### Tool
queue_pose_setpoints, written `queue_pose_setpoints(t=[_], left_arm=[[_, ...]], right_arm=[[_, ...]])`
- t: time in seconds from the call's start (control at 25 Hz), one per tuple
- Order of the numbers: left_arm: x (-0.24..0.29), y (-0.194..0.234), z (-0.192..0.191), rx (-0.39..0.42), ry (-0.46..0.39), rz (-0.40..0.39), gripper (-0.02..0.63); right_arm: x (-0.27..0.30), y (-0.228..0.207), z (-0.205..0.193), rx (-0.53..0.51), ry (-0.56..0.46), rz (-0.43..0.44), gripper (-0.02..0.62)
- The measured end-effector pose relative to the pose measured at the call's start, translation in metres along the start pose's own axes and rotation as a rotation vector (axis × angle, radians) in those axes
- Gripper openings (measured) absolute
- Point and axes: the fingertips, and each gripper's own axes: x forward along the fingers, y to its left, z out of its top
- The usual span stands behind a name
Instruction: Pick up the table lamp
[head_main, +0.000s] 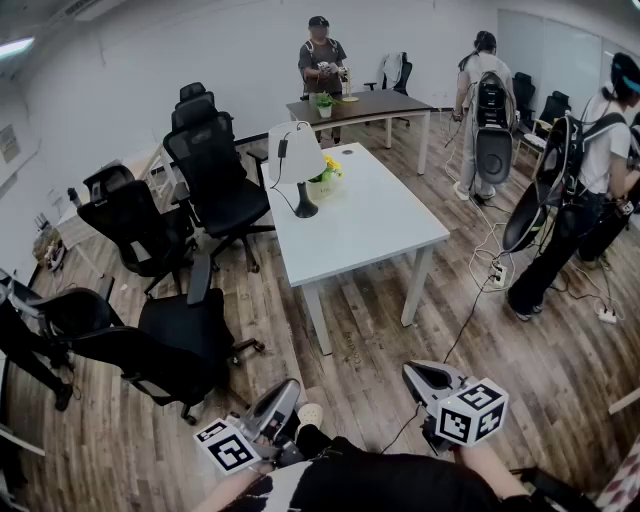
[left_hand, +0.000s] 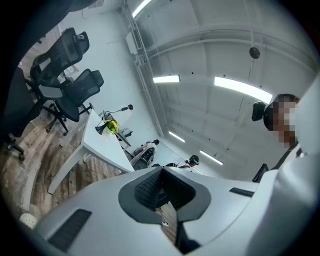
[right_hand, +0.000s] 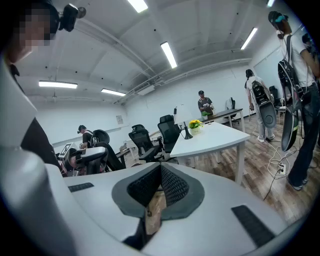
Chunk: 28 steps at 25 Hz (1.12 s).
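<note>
The table lamp (head_main: 296, 165), with a white shade and a black foot, stands near the far left edge of the white table (head_main: 380, 225), beside a pot of yellow flowers (head_main: 326, 174). Both grippers hang low in front of me, well short of the table and touching nothing. My left gripper (head_main: 285, 392) is shut and empty, and so is my right gripper (head_main: 418, 372). In the right gripper view the lamp's foot (right_hand: 187, 133) and the flowers (right_hand: 195, 123) show far beyond the shut right gripper (right_hand: 160, 170). The left gripper (left_hand: 161, 172) view is rolled and shows the table (left_hand: 100, 147) and the flowers (left_hand: 111, 125).
Several black office chairs (head_main: 215, 175) crowd the table's left side, the nearest one (head_main: 170, 340) just ahead of my left gripper. Three people stand around: one behind the brown table (head_main: 365, 105), two at the right (head_main: 590, 190). Cables and a power strip (head_main: 497, 272) lie on the wooden floor at the right.
</note>
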Motion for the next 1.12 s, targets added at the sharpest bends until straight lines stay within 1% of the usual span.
queue_pose_setpoints(t=[0.12, 0.24, 0.4, 0.64, 0.8, 1.0, 1.12], left_arm=[[0.005, -0.002, 0.009, 0.029, 0.012, -0.014, 0.014], [0.006, 0.0, 0.009, 0.032, 0.019, -0.022, 0.014], [0.005, 0.003, 0.013, 0.036, 0.025, -0.031, 0.014], [0.007, 0.023, 0.024, 0.037, 0.032, -0.027, 0.014], [0.021, 0.042, 0.044, 0.054, 0.039, -0.032, 0.014], [0.048, 0.081, 0.071, 0.035, 0.056, -0.035, 0.014], [0.071, 0.107, 0.096, 0.019, 0.074, -0.045, 0.014]], right_arm=[[0.004, 0.007, 0.011, -0.017, -0.001, -0.006, 0.015], [0.005, 0.006, 0.01, -0.03, -0.012, -0.004, 0.015], [0.01, 0.002, 0.013, -0.012, -0.029, -0.019, 0.015], [0.025, -0.008, 0.015, 0.024, -0.035, -0.034, 0.015], [0.046, -0.017, 0.028, 0.019, -0.034, -0.055, 0.015], [0.087, -0.034, 0.047, 0.037, -0.033, -0.087, 0.015], [0.117, -0.048, 0.064, 0.062, -0.035, -0.116, 0.015]])
